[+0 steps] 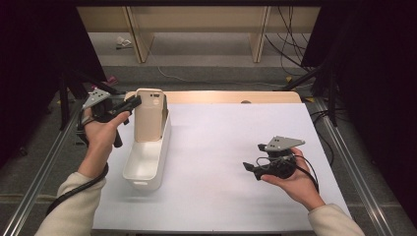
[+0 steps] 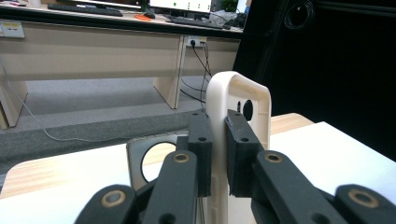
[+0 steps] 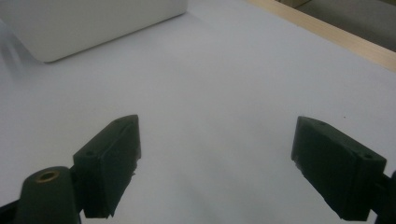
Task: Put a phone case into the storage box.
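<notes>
The desk, covered by a white sheet with a strip of bare wood along its far edge, carries a white bin toward its left side, long and narrow, its length running away from the person. A beige phone case stands upright at the far end of the bin, its lower part down inside the bin's walls and its top, with the camera cutout, rising well above the rim. The left tool reaches in level from the left of the bin and is clamped on the case: in the left gripper view its two black pads press on either face of the case's thin side wall, with the case edge-on and upright between them. A second, darker case with a round cutout lies just behind and to the left of the beige one in that view. The person's left hand holds the tool just beside the bin's far left corner. Well to the right of the bin, near the desk's right front, the right hand keeps the right tool low over the bare white sheet, pointing back toward the bin. Its jaws stand wide apart with nothing between them; the right gripper view looks past them across the sheet to a corner of the bin, well clear of the pads.
</notes>
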The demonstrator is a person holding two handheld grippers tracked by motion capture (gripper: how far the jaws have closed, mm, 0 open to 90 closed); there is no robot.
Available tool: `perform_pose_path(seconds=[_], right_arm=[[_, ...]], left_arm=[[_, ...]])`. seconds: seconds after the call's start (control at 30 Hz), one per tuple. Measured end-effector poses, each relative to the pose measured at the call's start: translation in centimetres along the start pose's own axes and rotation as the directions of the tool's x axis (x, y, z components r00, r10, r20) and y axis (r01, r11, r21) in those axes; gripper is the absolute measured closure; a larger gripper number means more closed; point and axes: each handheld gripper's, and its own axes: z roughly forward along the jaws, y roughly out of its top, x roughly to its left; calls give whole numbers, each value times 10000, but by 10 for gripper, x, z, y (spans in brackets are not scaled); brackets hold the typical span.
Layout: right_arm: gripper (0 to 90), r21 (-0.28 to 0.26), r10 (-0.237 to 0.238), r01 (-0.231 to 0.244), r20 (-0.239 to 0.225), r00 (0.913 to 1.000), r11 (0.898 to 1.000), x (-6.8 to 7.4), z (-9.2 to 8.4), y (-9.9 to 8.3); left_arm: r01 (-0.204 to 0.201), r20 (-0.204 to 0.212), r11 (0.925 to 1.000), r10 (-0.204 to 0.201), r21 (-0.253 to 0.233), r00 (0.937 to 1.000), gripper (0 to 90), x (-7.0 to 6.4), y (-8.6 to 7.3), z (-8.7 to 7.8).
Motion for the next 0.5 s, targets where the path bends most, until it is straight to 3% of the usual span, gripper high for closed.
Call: perform_pose_path(seconds=[0.5], right_arm=[[164, 19, 5, -5, -20, 10000, 10000, 0, 0, 0]], left_arm=[[170, -136, 9999, -170, 12, 9998, 820, 9, -6, 9]])
